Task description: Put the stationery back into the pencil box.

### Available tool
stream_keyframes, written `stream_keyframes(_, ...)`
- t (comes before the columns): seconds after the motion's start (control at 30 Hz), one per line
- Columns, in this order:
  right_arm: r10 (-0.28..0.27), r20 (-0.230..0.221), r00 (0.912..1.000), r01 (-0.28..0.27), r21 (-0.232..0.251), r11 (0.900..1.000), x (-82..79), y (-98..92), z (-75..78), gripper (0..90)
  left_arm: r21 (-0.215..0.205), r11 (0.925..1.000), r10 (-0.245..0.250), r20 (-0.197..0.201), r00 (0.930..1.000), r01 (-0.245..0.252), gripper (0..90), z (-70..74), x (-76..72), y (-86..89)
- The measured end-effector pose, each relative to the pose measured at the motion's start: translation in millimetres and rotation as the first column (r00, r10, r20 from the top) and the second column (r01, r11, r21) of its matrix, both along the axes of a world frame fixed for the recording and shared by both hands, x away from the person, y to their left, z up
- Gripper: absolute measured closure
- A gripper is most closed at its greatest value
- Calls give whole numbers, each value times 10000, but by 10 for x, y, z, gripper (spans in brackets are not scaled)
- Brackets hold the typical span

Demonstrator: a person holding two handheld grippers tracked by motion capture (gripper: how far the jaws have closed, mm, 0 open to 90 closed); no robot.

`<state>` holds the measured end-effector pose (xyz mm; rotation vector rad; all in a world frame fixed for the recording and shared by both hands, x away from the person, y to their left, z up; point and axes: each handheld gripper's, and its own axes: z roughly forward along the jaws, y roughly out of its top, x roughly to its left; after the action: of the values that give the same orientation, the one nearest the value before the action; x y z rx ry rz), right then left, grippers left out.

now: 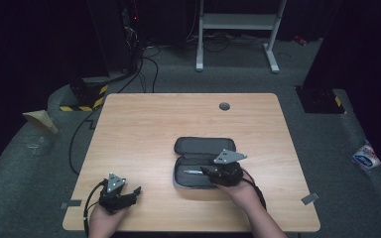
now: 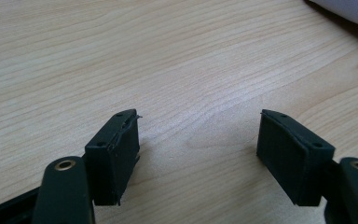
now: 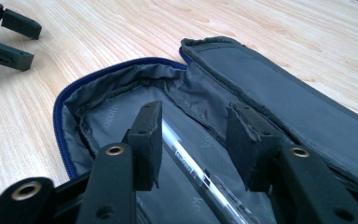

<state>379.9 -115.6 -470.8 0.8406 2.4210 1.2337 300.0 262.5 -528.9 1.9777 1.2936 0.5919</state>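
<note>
Right gripper view: right gripper (image 3: 193,140), jaws parted, pads clear of pen (image 3: 200,175) lying between them inside open pencil case (image 3: 279,93). Left gripper (image 2: 198,154) open over bare table (image 2: 121,56).

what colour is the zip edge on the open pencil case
Blue, running round the rim of the grey pencil case; it shows best in the right gripper view.

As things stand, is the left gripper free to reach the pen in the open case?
Probably yes: the left gripper is open and empty, with bare table to the case. But the right gripper straddles the pen, crowding the approach.
</note>
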Motion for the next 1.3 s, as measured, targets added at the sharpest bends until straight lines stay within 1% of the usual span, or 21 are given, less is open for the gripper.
stream_keyframes(0.1, -100, 60, 9999, 100, 51, 9999, 0, -21, -2, 526, -9, 10000, -7, -2, 10000, 7, 296, 0, 2, -1)
stream_keyframes(0.23, -364, 68, 9993, 363, 160, 9992, -1, -55, -3, 481, -14, 10000, -16, -8, 10000, 16, 296, 0, 3, -1)
stream_keyframes(0.3, -445, 45, 9990, 444, 185, 9988, -5, -65, -3, 473, -10, 10000, -26, -14, 10000, 26, 296, 1, 3, 0)
stream_keyframes(0.5, -827, 34, 9966, 826, 214, 9964, -15, -197, -17, 442, 21, 9999, -103, -32, 9999, 103, 297, 3, 20, 1)
stream_keyframes(0.57, -1021, 59, 9948, 1020, 195, 9946, -21, -251, -17, 428, -41, 9999, -92, -9, 10000, 92, 297, -1, 30, -6)
stream_keyframes(0.67, -1315, 121, 9912, 1312, 224, 9911, -17, -356, -9, 417, 29, 10000, -30, -41, 10000, 30, 296, 3, 42, -17)
stream_keyframes(0.77, -1650, 80, 9863, 1647, 335, 9858, -12, -475, 5, 407, 43, 10000, 15, 6, 10000, -15, 296, 2, 52, -33)
stream_keyframes(0.8, -1650, 80, 9863, 1647, 335, 9858, -12, -475, 5, 407, 43, 10000, 15, 6, 10000, -15, 296, 2, 52, -33)
stream_keyframes(0.83, -1897, 152, 9817, 1891, 373, 9813, -12, -568, 13, 400, 55, 10000, 11, -21, 10000, -11, 296, 4, 55, -34)
stream_keyframes(0.93, -2234, 193, 9745, 2224, 457, 9739, -13, -688, 22, 392, 16, 10000, -2, -35, 10000, 2, 291, 3, 61, -37)
stream_keyframes(0.97, -2234, 193, 9745, 2224, 457, 9739, -13, -688, 22, 392, 12, 10000, -65, -40, 10000, 65, 291, 3, 67, -40)
stream_keyframes(1.0, -2487, 227, 9683, 2471, 564, 9674, -23, -784, 32, 385, 85, 9996, -269, -26, 9996, 270, 278, 4, 81, -41)
stream_keyframes(1.03, -2569, 296, 9660, 2549, 577, 9652, -26, -816, 36, 383, 131, 9994, -315, -1, 9995, 315, 274, 4, 92, -41)
stream_keyframes(1.07, -2569, 296, 9660, 2549, 577, 9652, -26, -816, 36, 383, 131, 9994, -315, -1, 9995, 315, 267, 4, 92, -41)
stream_keyframes(1.1, -2860, 355, 9576, 2834, 648, 9568, -44, -909, 45, 376, 178, 9993, -325, 10, 9995, 325, 264, 6, 121, -36)
stream_keyframes(1.13, -2860, 355, 9576, 2834, 648, 9568, -44, -909, 45, 376, 178, 9993, -325, 10, 9995, 325, 262, 6, 121, -36)
stream_keyframes(1.17, -2968, 366, 9542, 2942, 645, 9536, -49, -941, 46, 374, 157, 9994, -318, 25, 9995, 318, 262, 3, 137, -35)
stream_keyframes(1.2, -3265, 448, 9441, 3237, 608, 9442, -56, -1030, 38, 370, 142, 9995, -290, -26, 9996, 290, 254, 4, 169, -29)
stream_keyframes(1.23, -3421, 426, 9387, 3394, 598, 9387, -61, -1075, 30, 367, 133, 9996, -259, -43, 9997, 259, 250, 4, 186, -28)
stream_keyframes(1.27, -3621, 464, 9310, 3595, 551, 9315, -67, -1119, 17, 363, 133, 9996, -259, -43, 9997, 259, 244, 4, 186, -28)
stream_keyframes(1.3, -3621, 464, 9310, 3595, 551, 9315, -67, -1119, 17, 363, 162, 9996, -226, -39, 9997, 227, 244, 4, 203, -26)
